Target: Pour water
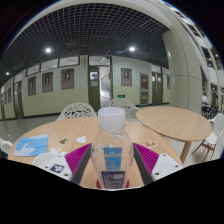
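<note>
A clear plastic water bottle [112, 140] with a white cap and a blue label stands upright between my fingers, over a round wooden table [60, 130]. My gripper [112, 150] is shut on the bottle: the pink pads [80, 160] press on its sides, left and right. The bottle's lower part is hidden between the fingers. A white cup-like vessel [53, 165] sits on the table just left of the left finger.
A blue booklet [32, 146] lies on the table at the left. A second round wooden table [175, 122] stands to the right. White chairs [77, 111] stand behind the tables. Beyond is a hall with doors and framed pictures.
</note>
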Motion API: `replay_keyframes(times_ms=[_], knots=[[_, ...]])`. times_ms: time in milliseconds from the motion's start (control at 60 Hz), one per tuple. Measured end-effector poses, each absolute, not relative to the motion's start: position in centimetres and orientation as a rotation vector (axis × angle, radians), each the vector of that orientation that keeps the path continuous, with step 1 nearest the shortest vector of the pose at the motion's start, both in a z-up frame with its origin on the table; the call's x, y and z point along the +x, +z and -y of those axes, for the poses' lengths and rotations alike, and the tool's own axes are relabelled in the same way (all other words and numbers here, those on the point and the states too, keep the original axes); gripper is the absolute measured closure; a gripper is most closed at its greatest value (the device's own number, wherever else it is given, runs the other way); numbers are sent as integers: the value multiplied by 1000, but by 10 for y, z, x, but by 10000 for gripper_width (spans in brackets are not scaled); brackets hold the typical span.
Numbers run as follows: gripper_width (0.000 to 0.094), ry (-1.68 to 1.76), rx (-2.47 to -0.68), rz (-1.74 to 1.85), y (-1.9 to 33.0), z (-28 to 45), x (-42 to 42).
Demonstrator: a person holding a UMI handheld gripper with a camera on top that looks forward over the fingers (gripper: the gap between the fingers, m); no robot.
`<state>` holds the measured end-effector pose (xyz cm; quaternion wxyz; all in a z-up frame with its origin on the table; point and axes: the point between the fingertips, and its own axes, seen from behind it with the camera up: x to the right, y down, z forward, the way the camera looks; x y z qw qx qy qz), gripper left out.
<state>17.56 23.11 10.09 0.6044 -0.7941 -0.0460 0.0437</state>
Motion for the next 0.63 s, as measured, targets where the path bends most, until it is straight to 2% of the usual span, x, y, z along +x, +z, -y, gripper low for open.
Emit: replay_keyframes(times_ms=[50, 267, 367, 383, 467, 483, 633], knots=[[101, 133, -1830, 96, 109, -220, 174], [91, 104, -1827, 125, 118, -132, 170], [90, 172, -1844, 181, 116, -82, 144], [91, 190, -1848, 197, 126, -74, 161], [81, 235, -1870, 245, 101, -36, 127], [80, 248, -1878, 246, 107, -32, 143], [81, 316, -1875, 221, 86, -2, 115]])
